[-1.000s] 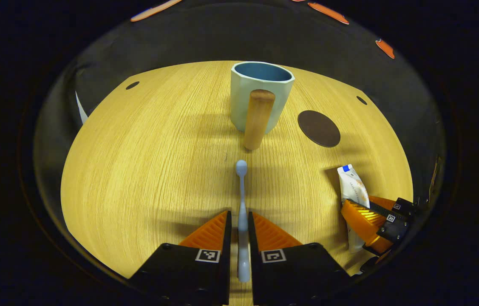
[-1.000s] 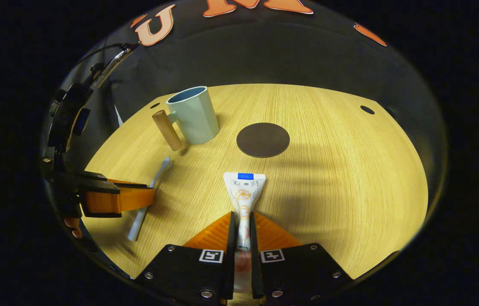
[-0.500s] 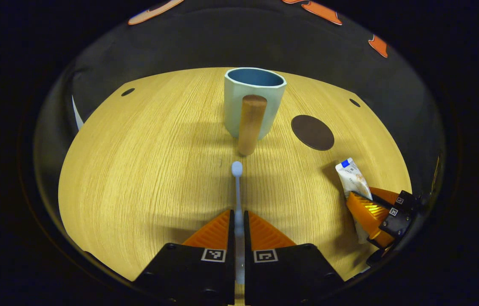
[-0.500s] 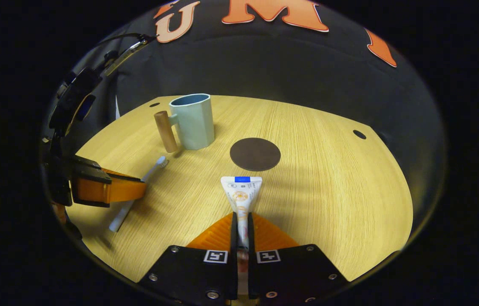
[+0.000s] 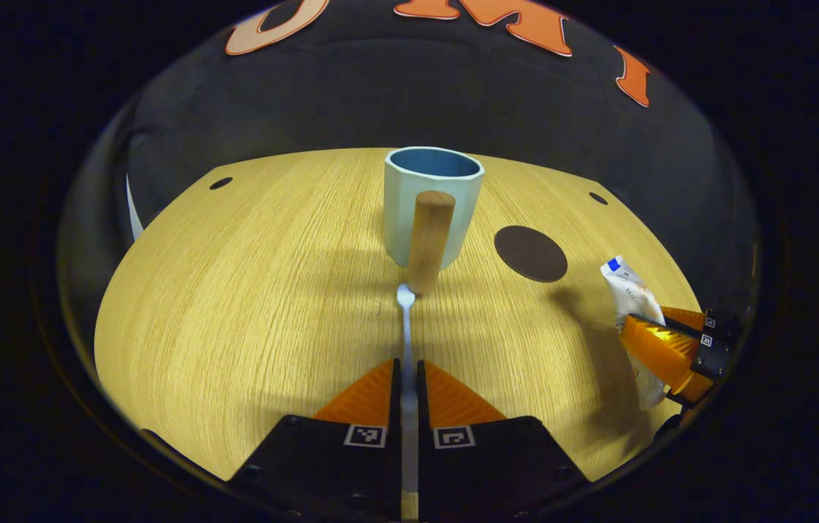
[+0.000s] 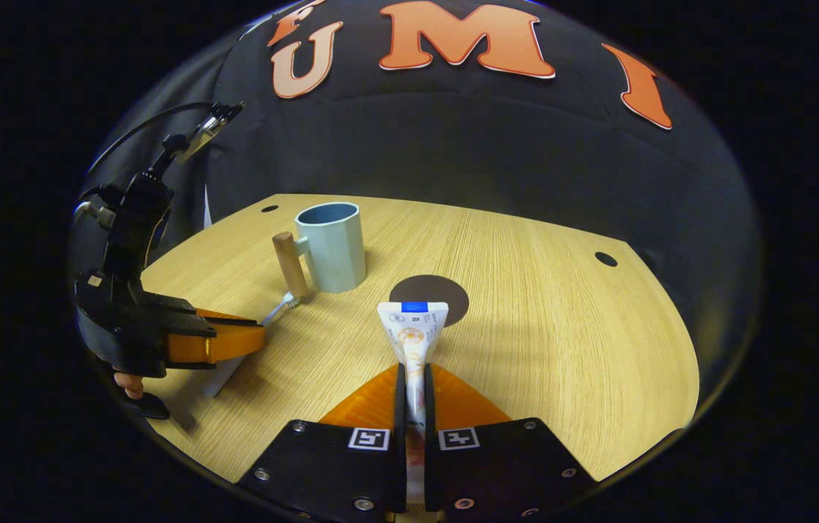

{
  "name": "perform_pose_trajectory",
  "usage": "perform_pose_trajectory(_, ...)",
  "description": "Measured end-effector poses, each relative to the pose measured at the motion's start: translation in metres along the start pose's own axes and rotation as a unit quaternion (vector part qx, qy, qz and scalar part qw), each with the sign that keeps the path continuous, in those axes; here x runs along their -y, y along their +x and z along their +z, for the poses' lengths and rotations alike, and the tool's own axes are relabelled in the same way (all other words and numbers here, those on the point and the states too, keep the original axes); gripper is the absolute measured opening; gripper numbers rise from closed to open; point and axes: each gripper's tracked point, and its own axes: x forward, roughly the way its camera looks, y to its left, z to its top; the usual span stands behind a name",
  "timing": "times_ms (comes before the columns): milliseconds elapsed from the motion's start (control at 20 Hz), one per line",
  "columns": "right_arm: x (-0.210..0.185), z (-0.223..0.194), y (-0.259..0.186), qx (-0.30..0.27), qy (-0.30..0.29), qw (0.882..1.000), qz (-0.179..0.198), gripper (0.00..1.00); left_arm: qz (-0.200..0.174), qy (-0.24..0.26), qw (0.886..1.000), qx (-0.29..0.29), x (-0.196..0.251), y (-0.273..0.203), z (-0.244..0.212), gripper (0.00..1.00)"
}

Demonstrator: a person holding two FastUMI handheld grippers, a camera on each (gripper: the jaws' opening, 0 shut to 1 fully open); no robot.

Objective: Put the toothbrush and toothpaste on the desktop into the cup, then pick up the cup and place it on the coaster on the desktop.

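Observation:
A pale blue toothbrush (image 5: 405, 327) is clamped in my left gripper (image 5: 406, 372), which is shut on its handle; the brush head points at the wooden handle of the pale mug (image 5: 432, 207). The right gripper view has the same left gripper (image 6: 224, 341) at the left, holding the toothbrush (image 6: 275, 314) off the table. A white toothpaste tube (image 6: 413, 341) stands between the fingers of my right gripper (image 6: 413, 381), shut on it and raised, its flat end toward the dark round coaster (image 6: 445, 294). The mug (image 6: 331, 247) stands upright, left of the coaster (image 5: 530, 253). Far right in the left gripper view is the right gripper (image 5: 660, 349) with the tube (image 5: 631, 301).
The round wooden table (image 5: 249, 290) has small dark holes (image 5: 220, 183) near its far edge. Black cloth wall rises behind it. A cable runs from the left gripper's body (image 6: 133, 218) in the right gripper view.
Both grippers have risen and tilted back with their loads, so more wall shows. The left fingers closed tighter on the toothbrush, whose head now nears the mug handle.

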Motion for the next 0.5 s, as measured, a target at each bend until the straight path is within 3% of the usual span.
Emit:
perform_pose_trajectory(350,0.010,0.029,-0.012,0.045,0.016,0.999,0.000,0.10,-0.017,-0.006,0.998,0.060,0.002,-0.011,0.021,0.10)
perform_pose_trajectory(500,0.012,0.032,-0.014,0.053,0.022,0.998,-0.001,0.10,-0.014,-0.002,0.998,0.060,0.002,-0.011,0.017,0.09)
